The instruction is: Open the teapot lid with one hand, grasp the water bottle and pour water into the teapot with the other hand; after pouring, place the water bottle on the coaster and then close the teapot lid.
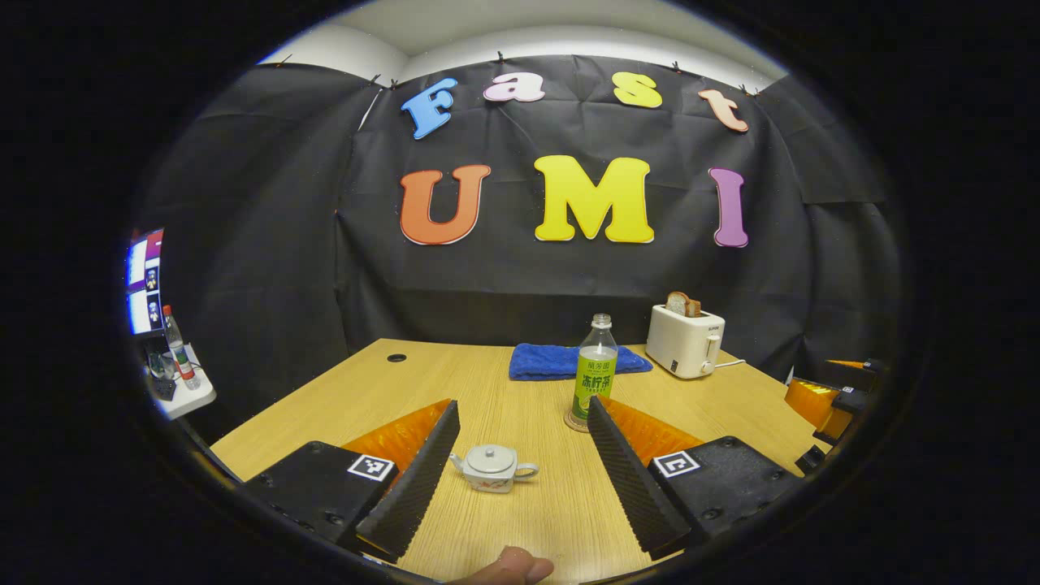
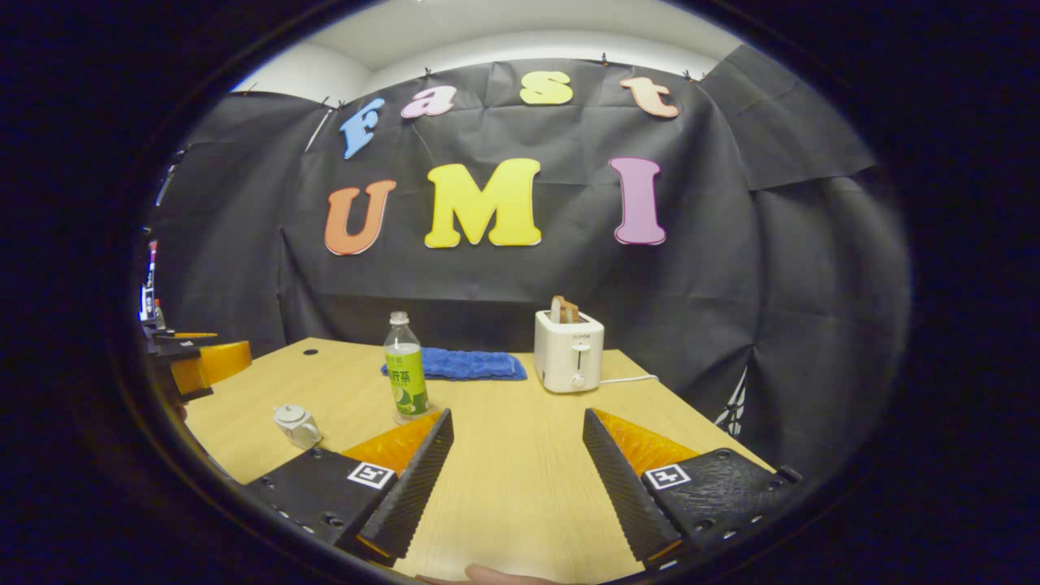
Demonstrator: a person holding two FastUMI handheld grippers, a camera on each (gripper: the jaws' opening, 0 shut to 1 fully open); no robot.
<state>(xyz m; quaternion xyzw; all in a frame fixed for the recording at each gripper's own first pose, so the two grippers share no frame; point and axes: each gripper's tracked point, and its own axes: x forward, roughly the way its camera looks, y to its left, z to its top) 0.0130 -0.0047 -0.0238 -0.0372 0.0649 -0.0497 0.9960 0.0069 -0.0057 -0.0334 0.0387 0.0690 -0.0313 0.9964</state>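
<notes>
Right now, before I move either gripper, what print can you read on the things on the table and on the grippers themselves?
Nothing legible enough to quote.
water bottle: green label with print, too small to read.
toaster: small mark on its front, too blurred to read.
teapot: painted motif, no words.
left gripper and right gripper: square black-and-white markers, patterns rather than words.

Right gripper hovers over bare counter, jaws wide apart, nothing between. Water bottle upright ahead-left, uncapped; teapot further left, lid on. Toaster with bread at back, blue towel behind bottle. Left gripper at far left edge.
</notes>
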